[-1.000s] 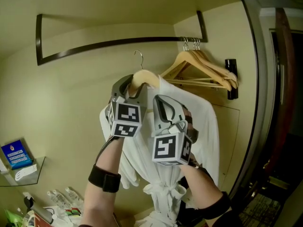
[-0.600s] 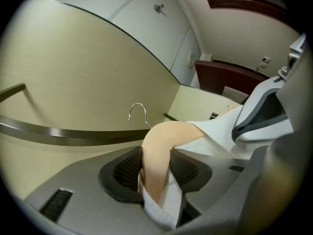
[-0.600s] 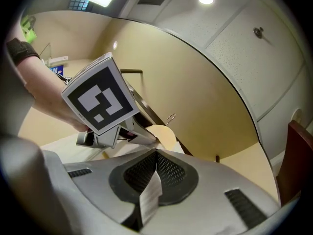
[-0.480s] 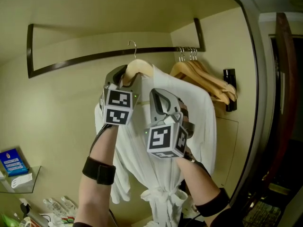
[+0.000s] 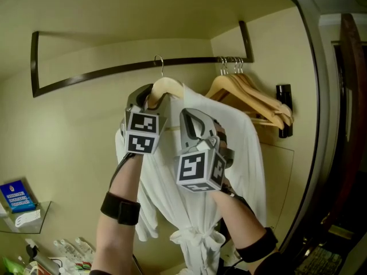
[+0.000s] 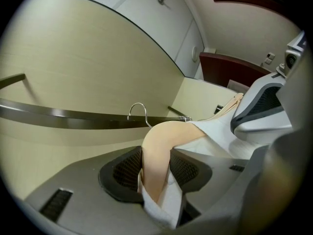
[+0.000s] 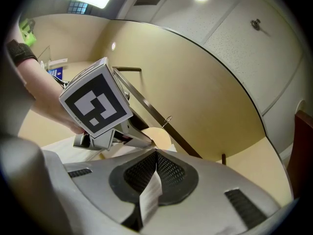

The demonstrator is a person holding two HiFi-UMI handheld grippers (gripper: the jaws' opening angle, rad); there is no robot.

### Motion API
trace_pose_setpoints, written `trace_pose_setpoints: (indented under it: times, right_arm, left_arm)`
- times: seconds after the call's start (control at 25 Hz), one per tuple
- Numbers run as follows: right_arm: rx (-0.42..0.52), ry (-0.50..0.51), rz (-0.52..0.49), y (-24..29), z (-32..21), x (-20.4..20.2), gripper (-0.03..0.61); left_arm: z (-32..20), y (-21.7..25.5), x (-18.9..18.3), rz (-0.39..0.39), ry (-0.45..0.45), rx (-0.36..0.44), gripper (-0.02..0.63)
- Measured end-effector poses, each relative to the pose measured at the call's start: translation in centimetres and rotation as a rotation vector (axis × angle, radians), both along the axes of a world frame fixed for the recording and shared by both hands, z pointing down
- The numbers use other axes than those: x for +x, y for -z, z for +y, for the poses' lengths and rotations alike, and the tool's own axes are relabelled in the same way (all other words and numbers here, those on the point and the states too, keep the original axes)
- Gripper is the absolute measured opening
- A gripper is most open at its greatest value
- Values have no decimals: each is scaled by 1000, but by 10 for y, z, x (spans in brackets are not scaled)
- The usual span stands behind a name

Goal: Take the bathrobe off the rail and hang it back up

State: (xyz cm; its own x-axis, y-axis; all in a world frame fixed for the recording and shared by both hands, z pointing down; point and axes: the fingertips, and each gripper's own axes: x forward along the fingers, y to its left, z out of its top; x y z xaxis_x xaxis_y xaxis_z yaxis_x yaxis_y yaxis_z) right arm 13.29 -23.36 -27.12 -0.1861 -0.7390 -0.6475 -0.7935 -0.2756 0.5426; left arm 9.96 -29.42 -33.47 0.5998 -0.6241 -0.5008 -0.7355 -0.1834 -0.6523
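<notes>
White bathrobe (image 7: 149,199) nipped in right claw (image 7: 155,155), unseen overhead.

One white cloth bathrobe (image 5: 229,153) is hanging on one pale wooden hanger (image 5: 166,87). At least two bare wooden hangers (image 5: 252,96) are hanging on one dark metal rail (image 5: 103,71). Two grey grippers are showing: left gripper (image 5: 148,96), right gripper (image 5: 189,116). One blue box (image 5: 14,195) is sitting on one glass shelf (image 5: 34,221).

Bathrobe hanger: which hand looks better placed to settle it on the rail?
Left, probably. The left tongs clamp the wooden hanger just below its hook, near the rail; the right tongs only pinch bathrobe cloth.
</notes>
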Motion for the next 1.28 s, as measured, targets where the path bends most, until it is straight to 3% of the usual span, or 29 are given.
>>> trace_pose_setpoints:
  times: [0.6, 0.76, 1.0, 1.12, 1.28]
  right_arm:
    - [-63, 8, -8, -35, -12, -8, 23]
    - [-75, 12, -19, -51, -10, -13, 23]
    - [-97, 26, -56, -81, -4, -30, 23]
    - [-172, 51, -73, -125, -7, -50, 23]
    - [-309, 75, -56, -196, -1, -84, 23]
  left_arm:
    - [3, -7, -11, 28, 26, 26, 181]
    - [12, -22, -31, 60, 31, 32, 161]
    - [27, -56, -68, 45, 38, 16, 152]
    - [28, -107, -94, 32, 57, -64, 123]
    - [41, -187, -145, 64, 100, -209, 24]
